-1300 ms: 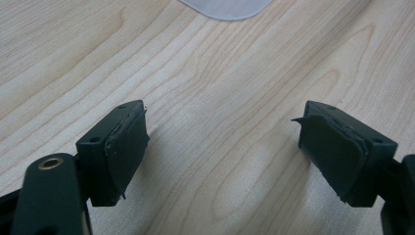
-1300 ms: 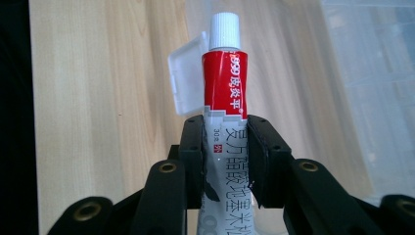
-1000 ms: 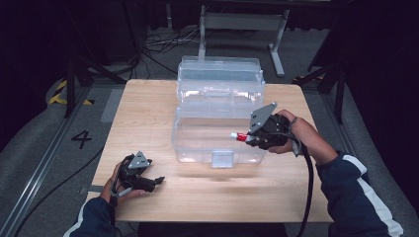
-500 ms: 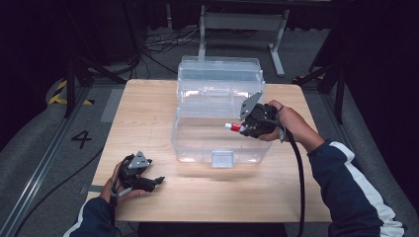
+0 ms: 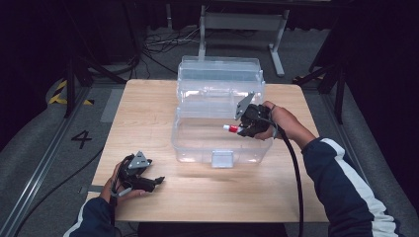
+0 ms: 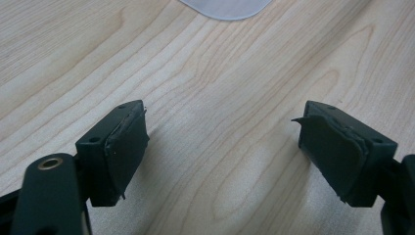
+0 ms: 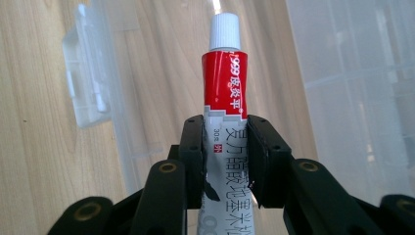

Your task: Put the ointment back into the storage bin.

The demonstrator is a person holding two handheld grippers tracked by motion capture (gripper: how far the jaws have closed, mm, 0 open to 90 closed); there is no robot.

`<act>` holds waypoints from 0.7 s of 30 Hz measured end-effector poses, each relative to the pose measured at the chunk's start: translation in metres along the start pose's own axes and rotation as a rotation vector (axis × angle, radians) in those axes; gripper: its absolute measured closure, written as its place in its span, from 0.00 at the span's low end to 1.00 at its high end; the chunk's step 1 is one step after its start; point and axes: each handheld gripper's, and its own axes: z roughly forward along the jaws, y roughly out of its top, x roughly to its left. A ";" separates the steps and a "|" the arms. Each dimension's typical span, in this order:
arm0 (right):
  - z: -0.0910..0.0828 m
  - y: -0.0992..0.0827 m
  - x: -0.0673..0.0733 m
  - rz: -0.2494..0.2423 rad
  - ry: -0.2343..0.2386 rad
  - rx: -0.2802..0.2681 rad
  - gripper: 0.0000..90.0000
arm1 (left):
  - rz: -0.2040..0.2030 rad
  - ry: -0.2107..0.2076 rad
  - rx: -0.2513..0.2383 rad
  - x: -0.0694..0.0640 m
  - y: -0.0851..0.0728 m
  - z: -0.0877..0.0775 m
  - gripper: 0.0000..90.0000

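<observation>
A clear plastic box (image 5: 197, 143) stands open mid-table, its lid (image 5: 220, 74) tilted up at the back. My right gripper (image 5: 240, 129) hovers over the box's right half, shut on a red-and-white ointment tube (image 5: 230, 128) whose white cap points left. In the right gripper view the tube (image 7: 226, 107) sticks out between the two pads, over the box's front wall and latch (image 7: 90, 88). My left gripper (image 5: 159, 180) rests near the table's front left corner, open with nothing between its fingertips (image 6: 122, 147); bare wood lies under it.
The wooden table (image 5: 148, 108) has free room left and in front of the box. The box's front latch (image 5: 222, 159) faces the person. A corner of clear plastic (image 6: 225, 7) shows ahead of the left gripper. Dark floor, cables and a metal frame (image 5: 242, 22) lie beyond.
My right gripper has moved left and slightly down with the tube, from the box's right edge to over its interior. The left gripper has stayed put.
</observation>
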 end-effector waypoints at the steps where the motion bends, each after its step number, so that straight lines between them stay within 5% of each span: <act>1: 0.002 -0.001 0.000 -0.002 0.000 0.010 0.79 | 0.000 0.000 0.000 0.000 0.000 0.000 0.21; 21: 0.031 -0.003 -0.003 0.003 0.053 0.067 0.79 | 0.000 0.000 0.000 0.000 0.000 0.000 0.21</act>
